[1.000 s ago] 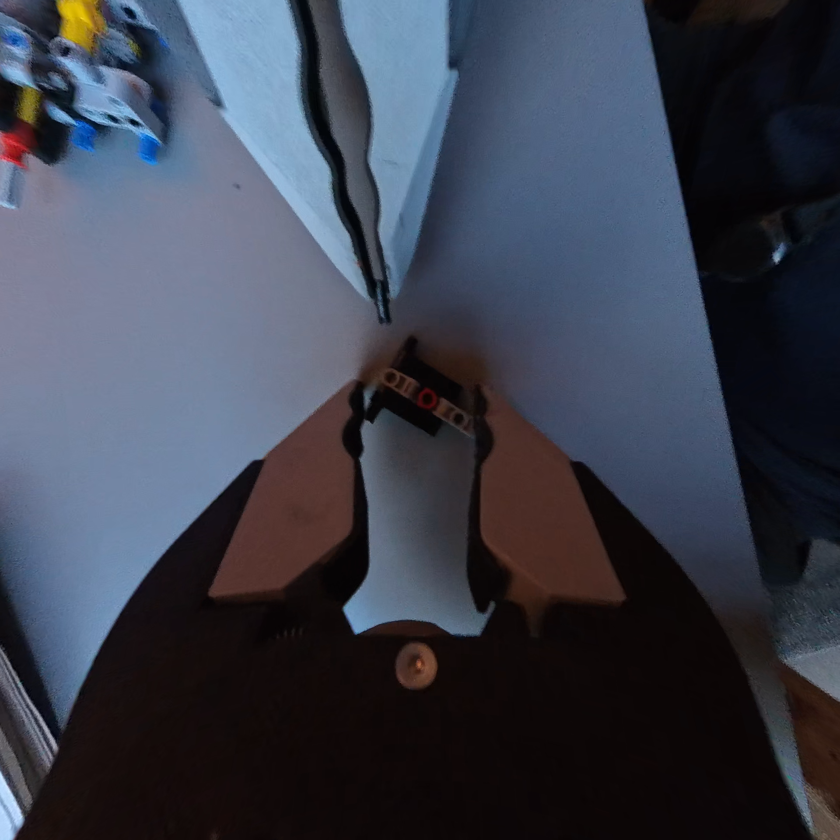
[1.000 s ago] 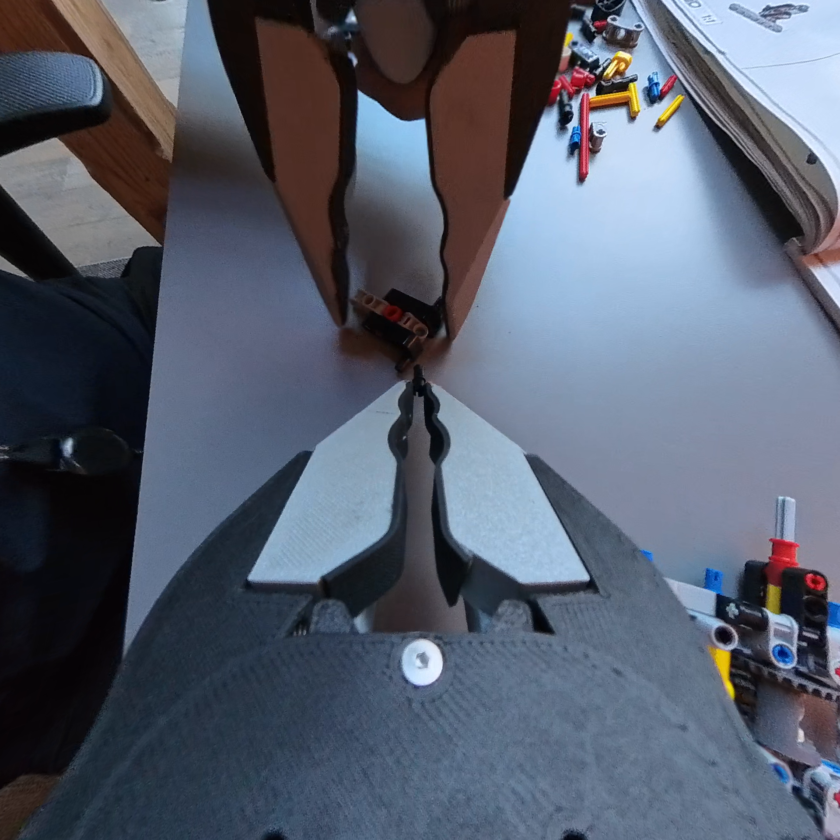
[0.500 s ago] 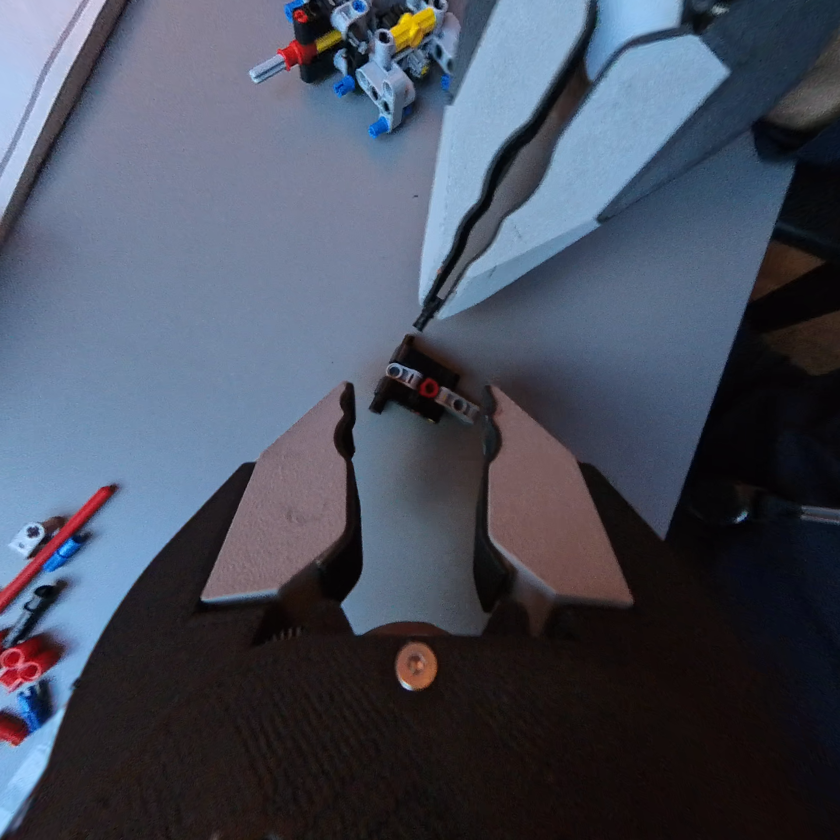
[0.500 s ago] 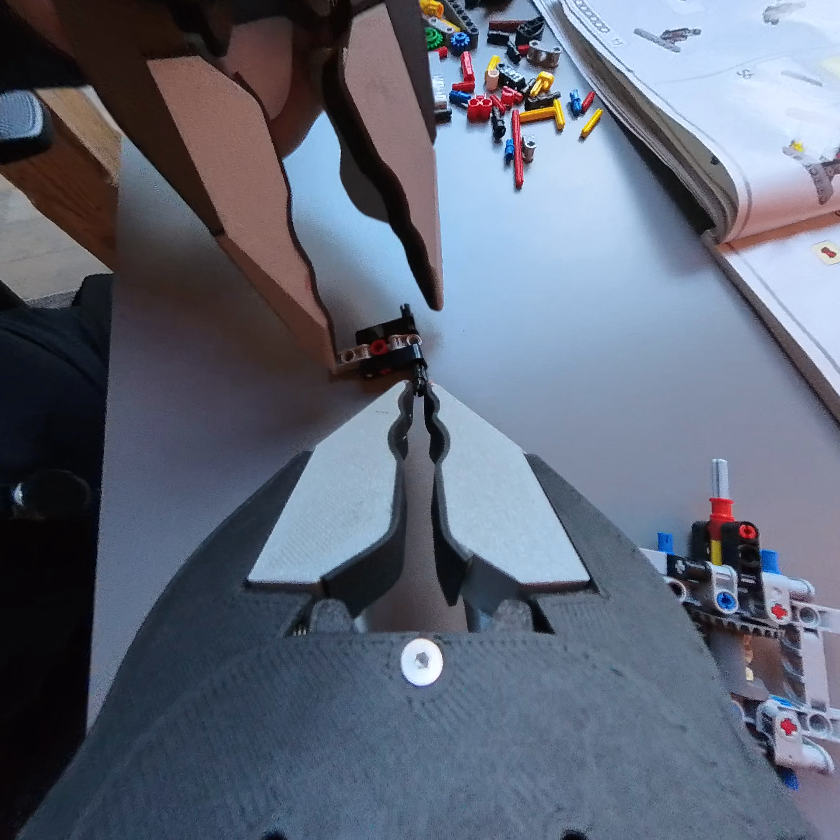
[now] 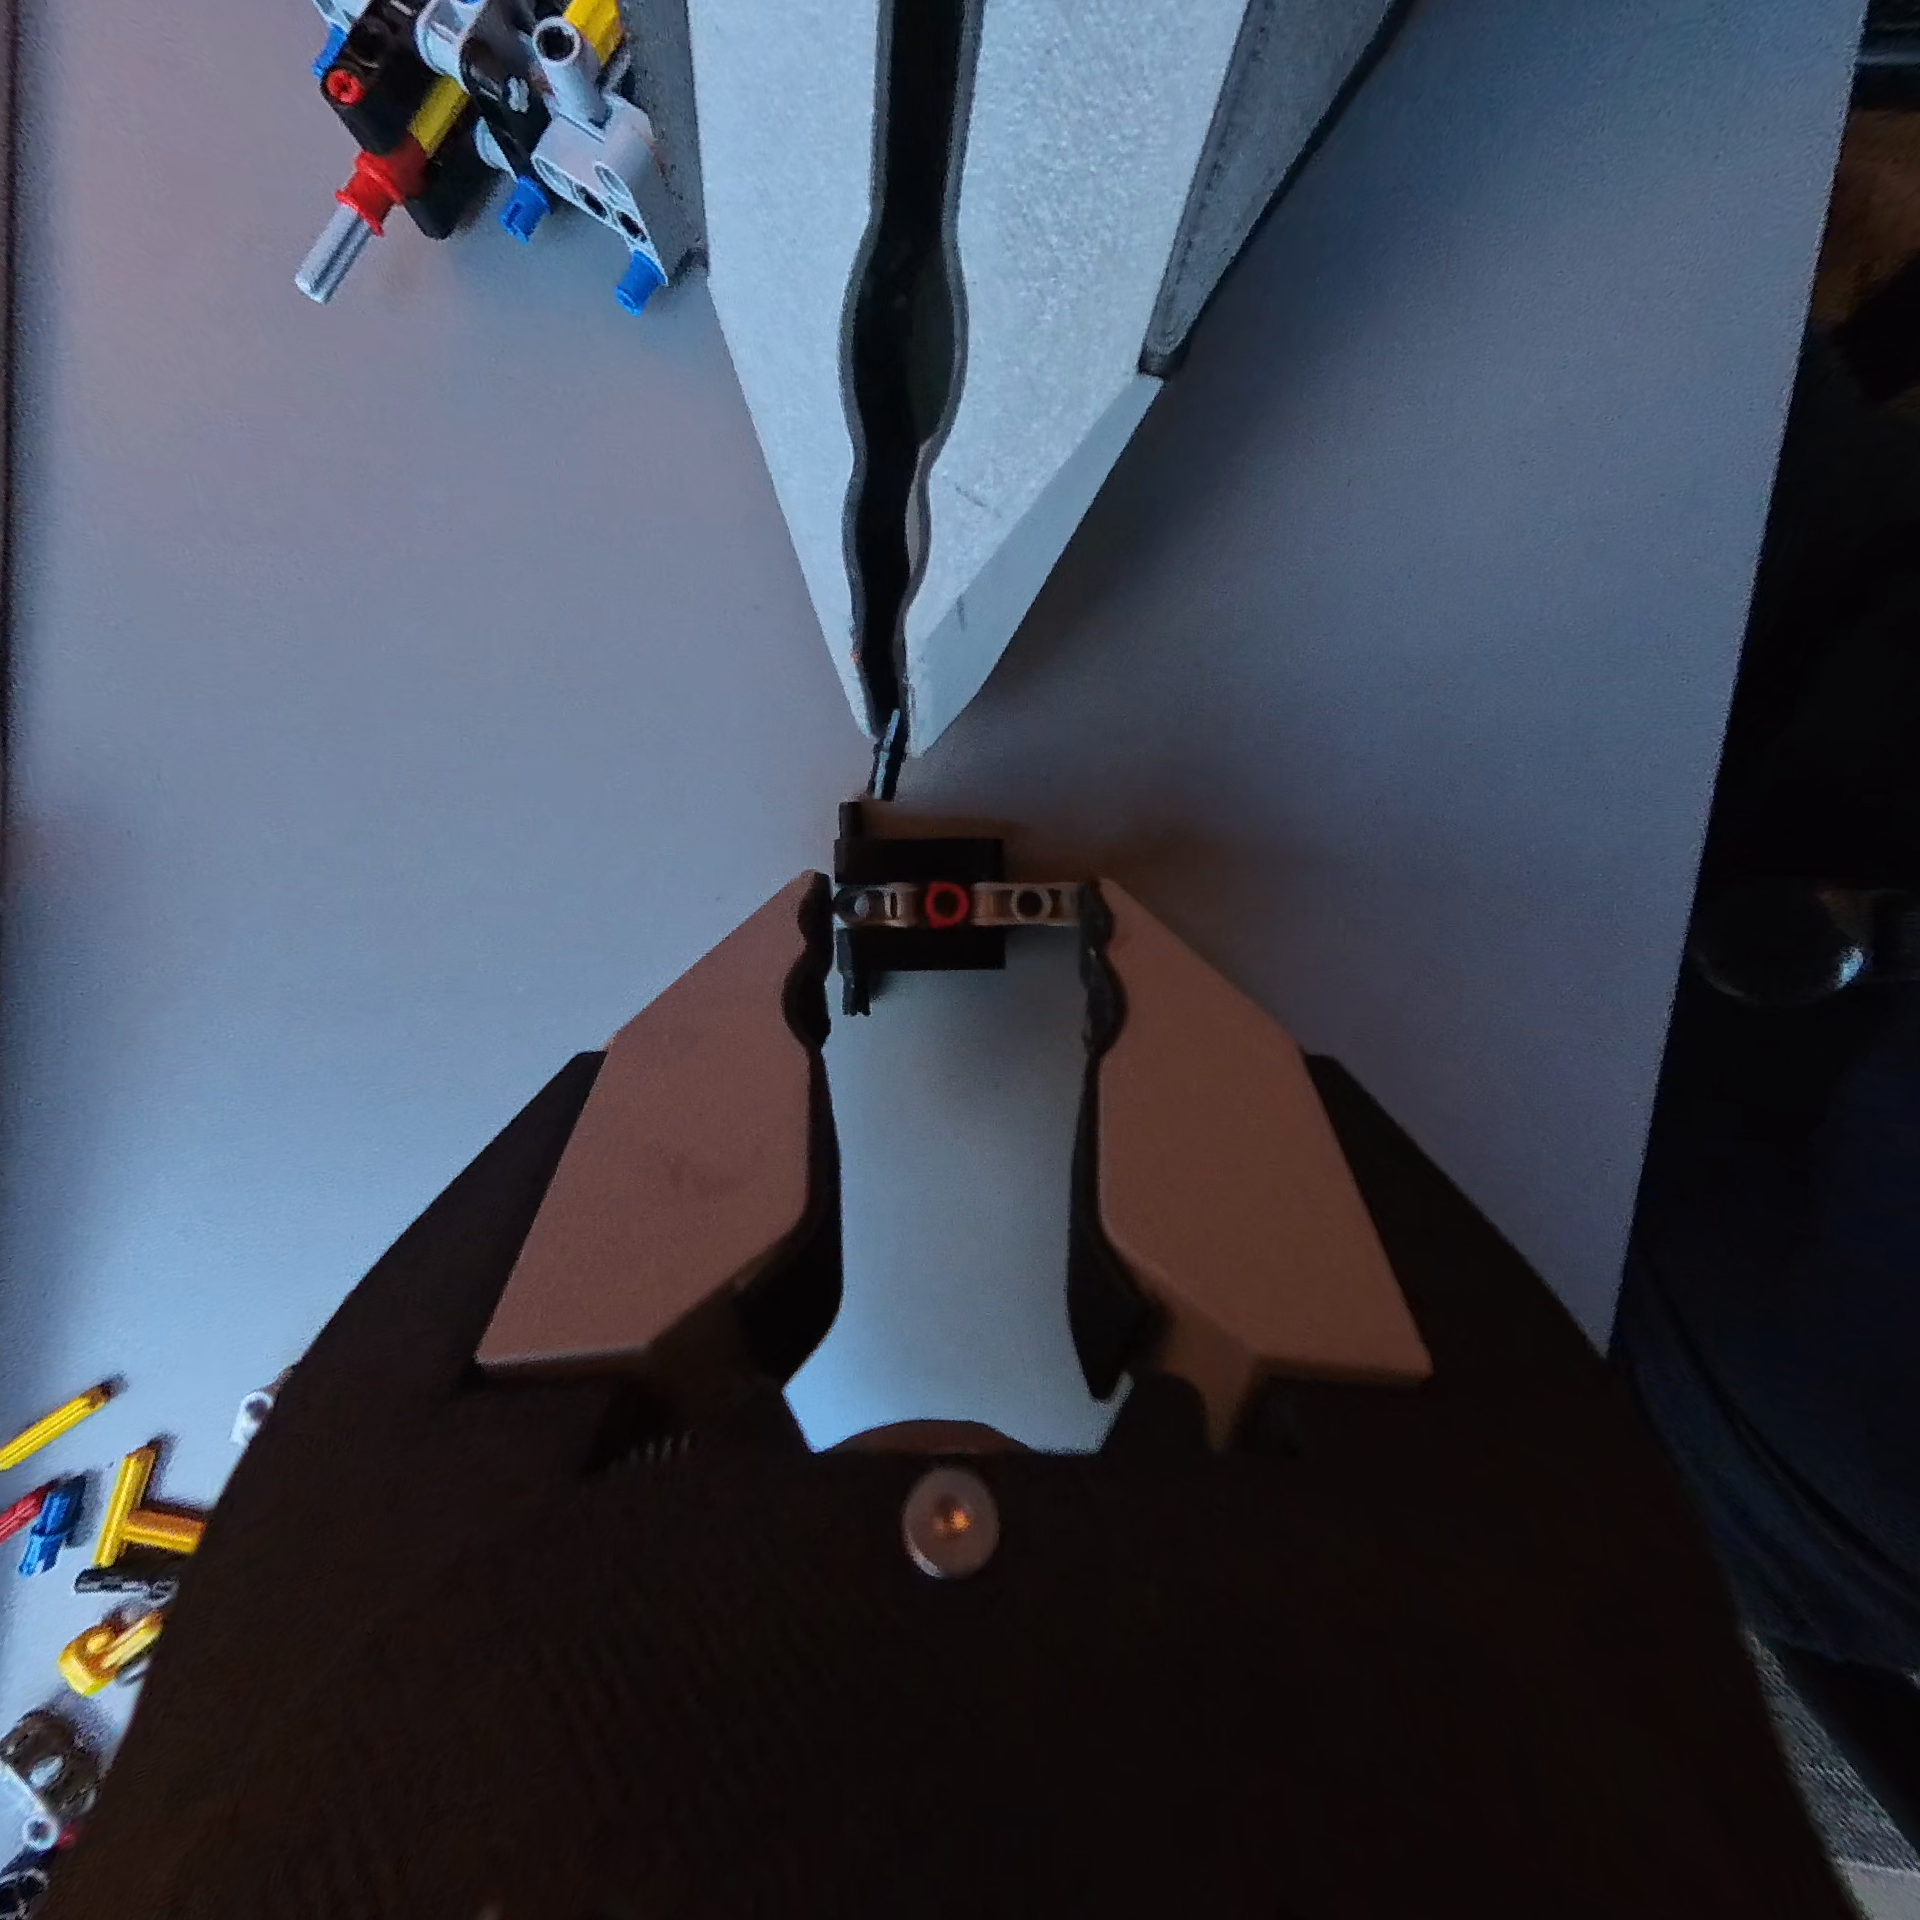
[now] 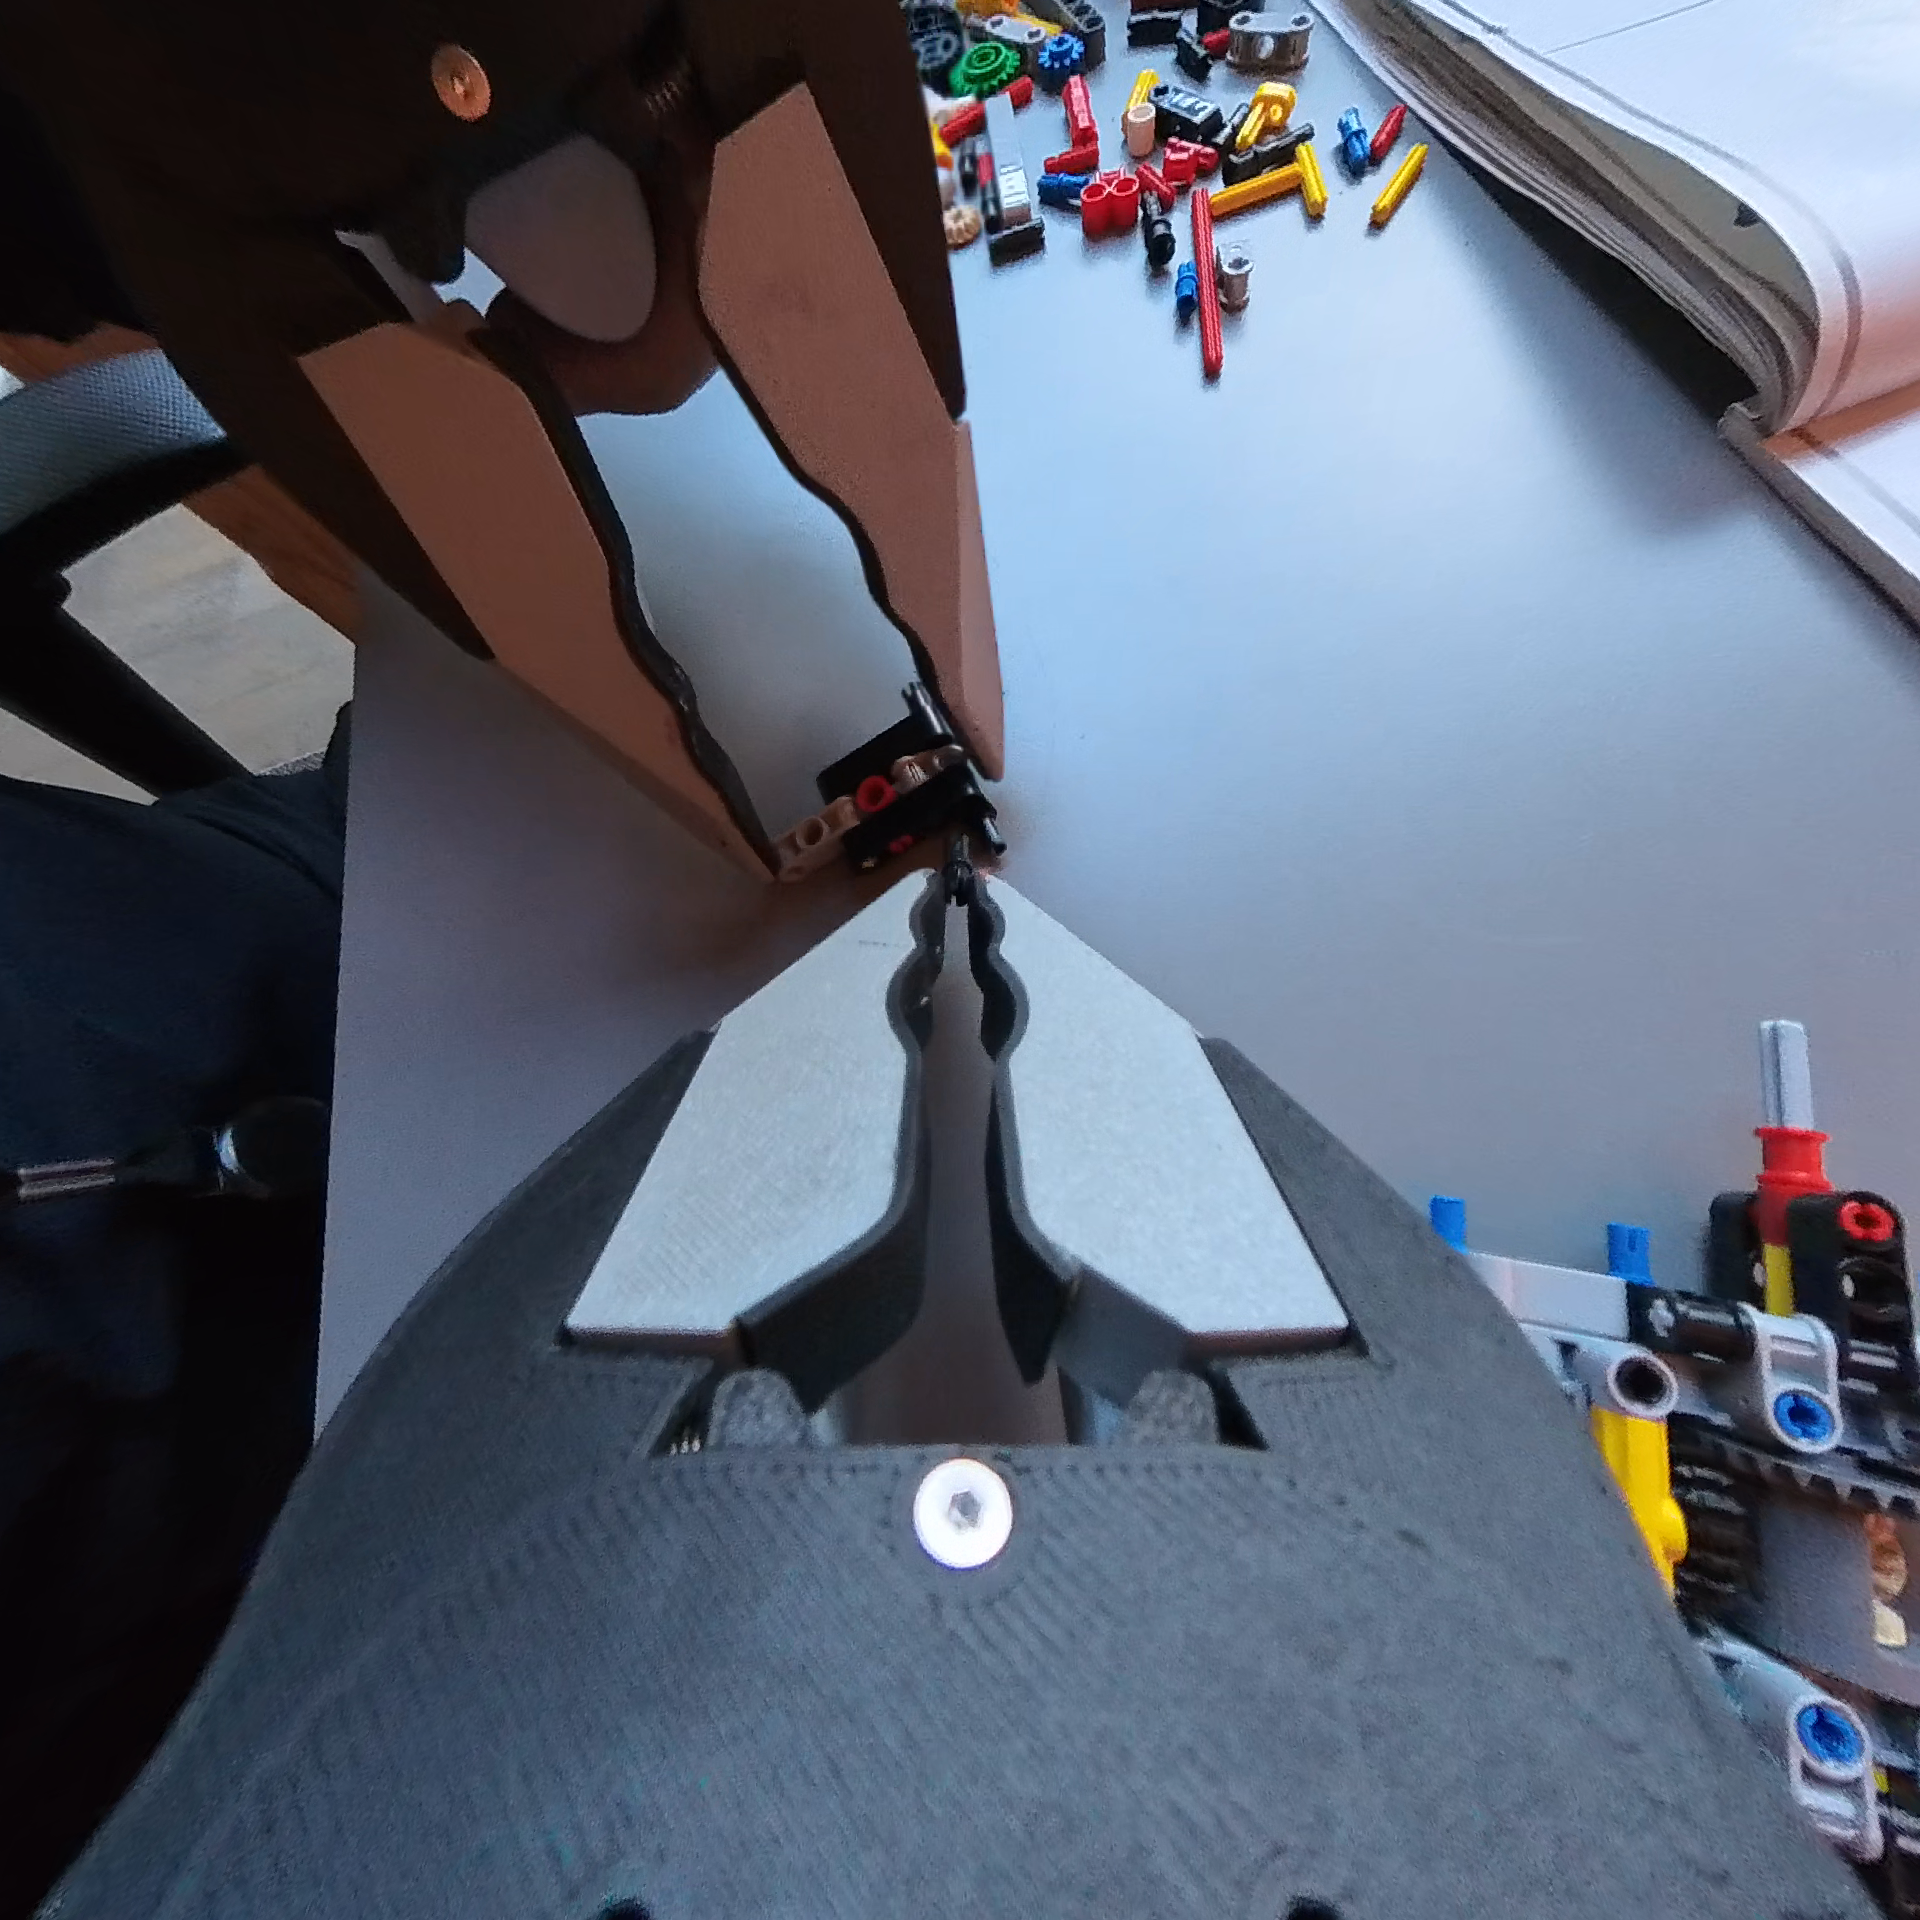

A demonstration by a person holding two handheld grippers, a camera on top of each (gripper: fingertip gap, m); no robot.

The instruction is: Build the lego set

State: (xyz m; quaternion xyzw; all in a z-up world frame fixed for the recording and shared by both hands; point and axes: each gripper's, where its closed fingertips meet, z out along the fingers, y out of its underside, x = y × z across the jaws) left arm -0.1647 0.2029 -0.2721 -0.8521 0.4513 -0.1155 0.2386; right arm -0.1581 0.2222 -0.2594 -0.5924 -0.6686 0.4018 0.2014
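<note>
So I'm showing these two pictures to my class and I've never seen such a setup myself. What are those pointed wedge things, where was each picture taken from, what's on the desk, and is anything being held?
No robot here: a person carries a two-fingered clamp in each hand, each with a camera looking along its fingers.

The left camera's picture shows the brown left hand-held gripper; the grey one facing it is the right hand-held gripper, whose own camera gives the other picture.

Both meet over a grey table. The left fingers are closed on the ends of a pale beam in a small black and red building-toy assembly. The right fingers are shut on a thin black pin, right beside that assembly.

Also on the table: loose coloured toy parts, an open instruction booklet and a larger half-built model.
</note>
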